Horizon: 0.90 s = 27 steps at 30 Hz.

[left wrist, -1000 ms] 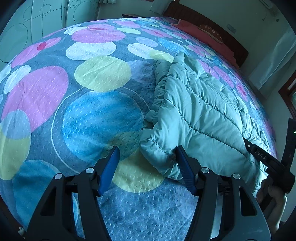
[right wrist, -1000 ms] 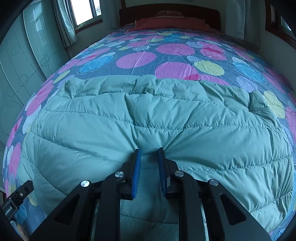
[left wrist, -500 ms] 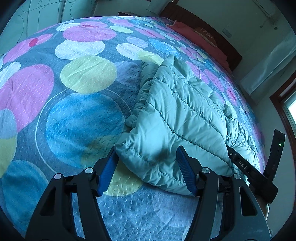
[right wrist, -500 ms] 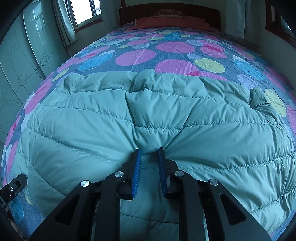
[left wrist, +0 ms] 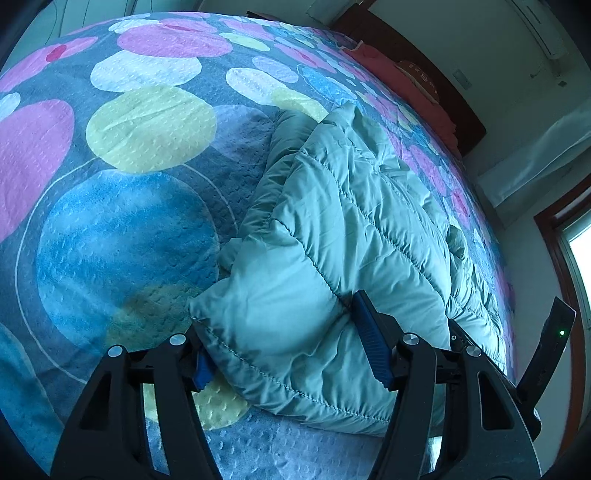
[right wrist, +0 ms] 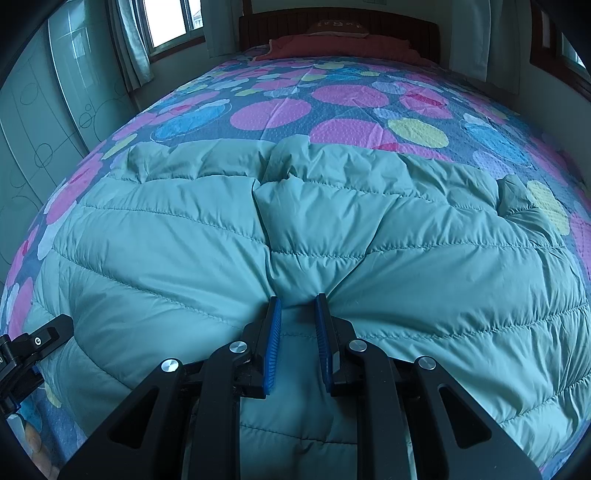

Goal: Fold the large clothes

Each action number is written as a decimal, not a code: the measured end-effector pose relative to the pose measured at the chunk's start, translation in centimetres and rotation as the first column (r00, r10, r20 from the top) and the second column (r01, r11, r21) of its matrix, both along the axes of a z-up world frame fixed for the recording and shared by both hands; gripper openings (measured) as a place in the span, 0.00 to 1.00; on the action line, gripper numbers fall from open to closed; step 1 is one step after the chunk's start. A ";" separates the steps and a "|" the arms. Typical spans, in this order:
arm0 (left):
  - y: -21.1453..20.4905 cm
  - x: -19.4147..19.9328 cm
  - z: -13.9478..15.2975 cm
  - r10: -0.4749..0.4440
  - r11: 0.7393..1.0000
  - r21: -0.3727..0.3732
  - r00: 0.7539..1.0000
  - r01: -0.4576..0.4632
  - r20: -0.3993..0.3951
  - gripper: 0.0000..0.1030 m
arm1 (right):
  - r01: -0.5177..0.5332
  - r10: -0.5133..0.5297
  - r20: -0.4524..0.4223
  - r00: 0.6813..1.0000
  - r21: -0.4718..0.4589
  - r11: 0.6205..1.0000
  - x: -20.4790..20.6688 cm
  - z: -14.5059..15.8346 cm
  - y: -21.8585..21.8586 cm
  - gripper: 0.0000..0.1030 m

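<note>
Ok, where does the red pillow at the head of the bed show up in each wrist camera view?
Left wrist: red pillow upper right, by the dark headboard.
Right wrist: pillow top centre, under the headboard.
Shared landmark: the green padded jacket on the spotted bedspread.

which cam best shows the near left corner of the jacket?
Left wrist: the jacket corner fills the space between the left gripper fingers. Right wrist shows the jacket's broad quilted top; that corner lies at the frame's edge.
</note>
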<state>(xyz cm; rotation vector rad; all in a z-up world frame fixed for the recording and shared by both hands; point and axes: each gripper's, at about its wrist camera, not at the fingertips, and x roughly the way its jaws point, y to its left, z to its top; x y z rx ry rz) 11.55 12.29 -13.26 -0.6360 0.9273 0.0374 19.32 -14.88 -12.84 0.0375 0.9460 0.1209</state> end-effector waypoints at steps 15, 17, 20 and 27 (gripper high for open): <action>-0.5 0.7 -0.2 -0.008 0.998 0.056 1.000 0.007 0.016 0.59 | -0.004 0.004 0.007 1.000 -0.021 1.000 -0.1 -0.2 0.2 0.19; -0.6 0.8 -0.2 -0.014 0.998 0.055 1.000 0.013 0.020 0.52 | -0.005 0.005 0.010 1.000 -0.031 0.999 -0.1 -0.2 0.4 0.19; -0.7 0.9 -0.3 -0.032 0.999 0.043 0.999 0.030 0.029 0.38 | -0.006 0.007 0.016 1.000 -0.046 0.999 0.0 -0.3 0.4 0.19; -2.1 0.4 1.7 -0.064 0.992 0.116 0.994 0.053 0.092 0.13 | -0.003 0.007 0.041 0.999 -0.081 0.997 -0.3 -0.1 0.8 0.19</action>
